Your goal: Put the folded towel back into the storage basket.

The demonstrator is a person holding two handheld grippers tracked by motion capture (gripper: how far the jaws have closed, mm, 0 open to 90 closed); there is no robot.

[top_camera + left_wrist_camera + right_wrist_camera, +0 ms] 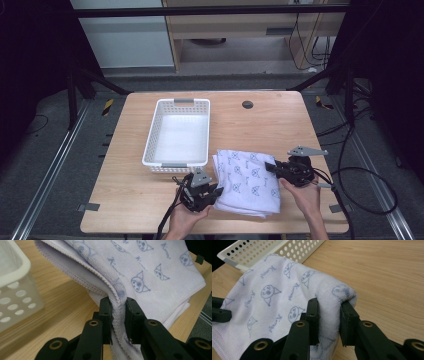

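Note:
A folded white towel [247,180] with a blue cat print lies on the wooden table, right of the basket's near end. My left gripper [214,191] is shut on the towel's near left edge; in the left gripper view the hemmed layers [118,312] are pinched between the two black jaws. My right gripper [271,166] is shut on the towel's right side, and in the right gripper view a thick fold [329,317] is squeezed between its jaws. The gripped edges sit slightly raised off the table.
A white perforated basket [150,145] stands on the table [280,125] just beyond the left gripper and holds nothing. A small dark round hole [247,104] marks the far tabletop. Cables [370,175] trail off the table's right side.

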